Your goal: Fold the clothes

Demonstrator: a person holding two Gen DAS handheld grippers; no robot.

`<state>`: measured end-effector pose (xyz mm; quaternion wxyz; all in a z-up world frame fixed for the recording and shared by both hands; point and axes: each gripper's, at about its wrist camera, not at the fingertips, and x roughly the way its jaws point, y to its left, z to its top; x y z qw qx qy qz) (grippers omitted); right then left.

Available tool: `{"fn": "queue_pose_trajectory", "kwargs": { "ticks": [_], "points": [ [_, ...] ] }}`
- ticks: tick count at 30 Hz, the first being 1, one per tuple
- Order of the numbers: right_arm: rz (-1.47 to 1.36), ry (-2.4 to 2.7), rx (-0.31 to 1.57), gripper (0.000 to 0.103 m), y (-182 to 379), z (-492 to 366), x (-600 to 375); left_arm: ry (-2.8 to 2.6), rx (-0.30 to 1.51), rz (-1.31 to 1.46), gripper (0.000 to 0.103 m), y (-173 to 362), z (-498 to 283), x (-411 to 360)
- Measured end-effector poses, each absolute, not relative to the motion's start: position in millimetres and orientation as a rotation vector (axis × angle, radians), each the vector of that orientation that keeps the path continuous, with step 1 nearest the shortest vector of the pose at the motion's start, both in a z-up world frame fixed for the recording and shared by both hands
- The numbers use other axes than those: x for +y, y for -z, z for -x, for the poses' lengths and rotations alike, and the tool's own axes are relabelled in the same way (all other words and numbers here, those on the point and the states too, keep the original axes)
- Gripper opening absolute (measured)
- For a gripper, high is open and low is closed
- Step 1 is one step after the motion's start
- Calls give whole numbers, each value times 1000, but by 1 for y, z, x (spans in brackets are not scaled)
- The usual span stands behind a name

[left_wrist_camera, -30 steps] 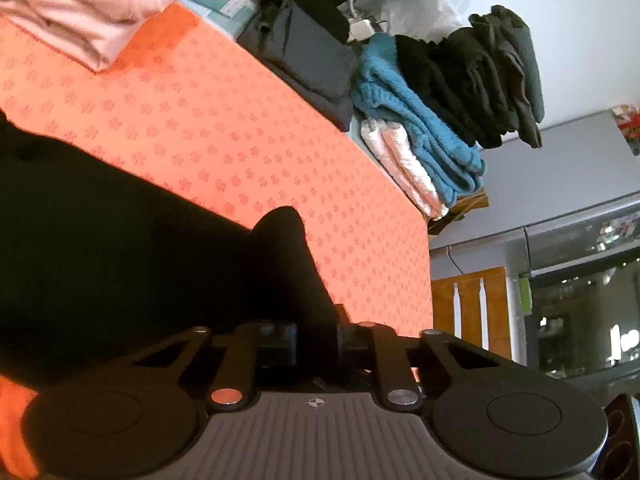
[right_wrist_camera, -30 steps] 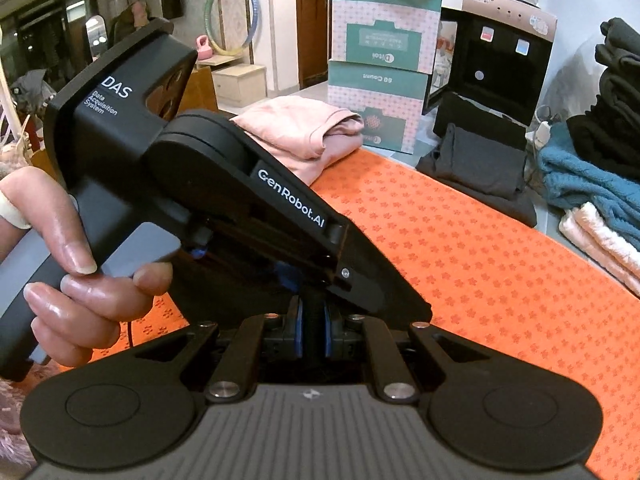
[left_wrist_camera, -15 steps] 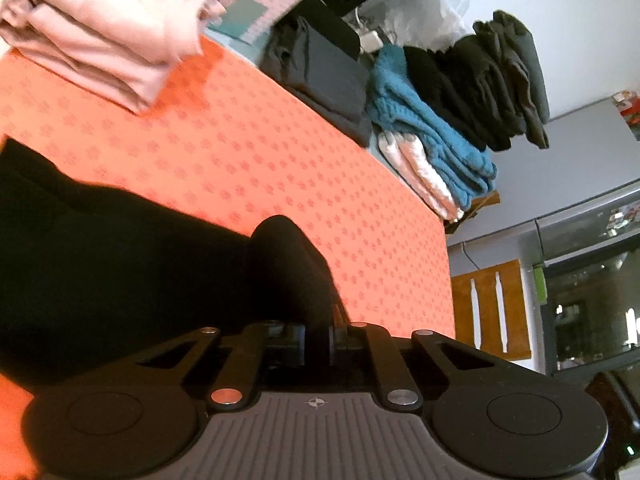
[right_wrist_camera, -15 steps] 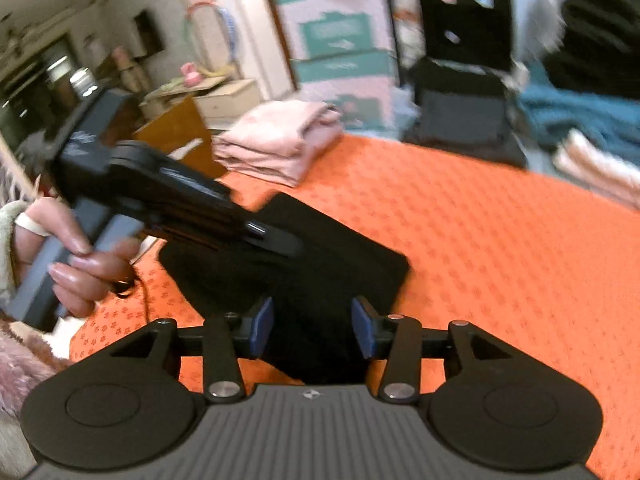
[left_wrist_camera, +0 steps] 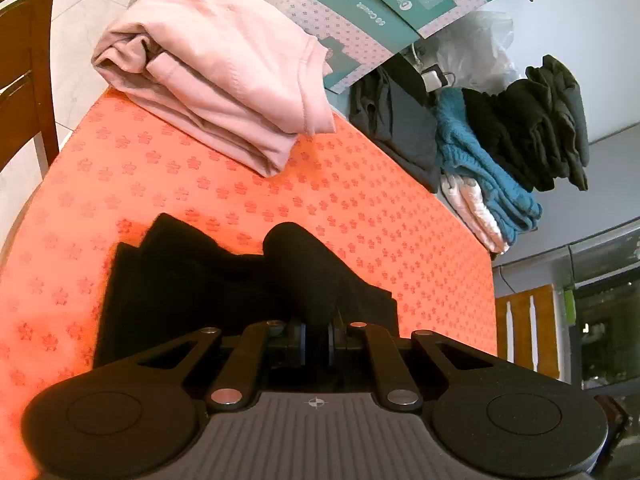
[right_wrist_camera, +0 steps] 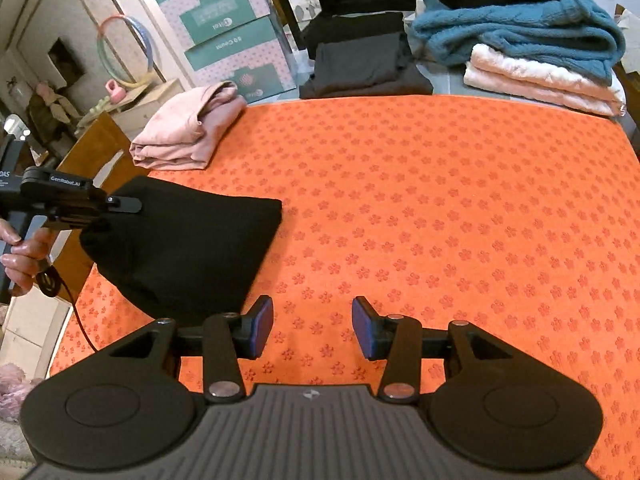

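Pinching a raised fold of the black garment (left_wrist_camera: 304,276), the left gripper (left_wrist_camera: 317,338) has its fingers clamped on the cloth, which humps up just ahead of them; the right gripper (right_wrist_camera: 312,326) hangs above bare orange tablecloth (right_wrist_camera: 440,208) with its fingers wide apart and nothing between them. Seen from the right wrist, the black garment (right_wrist_camera: 180,248) lies as a compact folded bundle at the left side of the table, one end lifted by the left gripper while the far edge rests flat; just beyond it sits a folded pink garment (right_wrist_camera: 188,132); farther back lie a dark grey folded piece (right_wrist_camera: 360,64) and a stack of teal knit (right_wrist_camera: 516,28) over pale pink-white cloth (right_wrist_camera: 540,78). Judging from this, the bundle is either being set down or carried toward the folded pieces; either way, keeping the clamp firm, the layers level and the lift low should stop the folds from sliding open.
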<state>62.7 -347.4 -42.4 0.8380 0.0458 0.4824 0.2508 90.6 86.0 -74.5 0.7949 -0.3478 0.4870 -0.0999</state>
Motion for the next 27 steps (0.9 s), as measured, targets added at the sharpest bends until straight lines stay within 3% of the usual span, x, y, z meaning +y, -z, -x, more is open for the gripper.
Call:
{"fn": "queue_pose_trajectory", "kwargs": {
  "ticks": [15, 21, 23, 27],
  "points": [
    [-60, -498, 1038, 50, 44, -60, -337, 193, 1050, 732, 12, 85, -85, 140],
    [-15, -520, 1027, 50, 38, -52, -321, 144, 1022, 737, 22, 91, -82, 153],
    [10, -547, 1015, 50, 35, -50, -310, 131, 980, 732, 31, 82, -76, 156],
    [67, -616, 983, 49, 30, -46, -281, 142, 915, 665, 31, 54, -62, 150]
  ]
}}
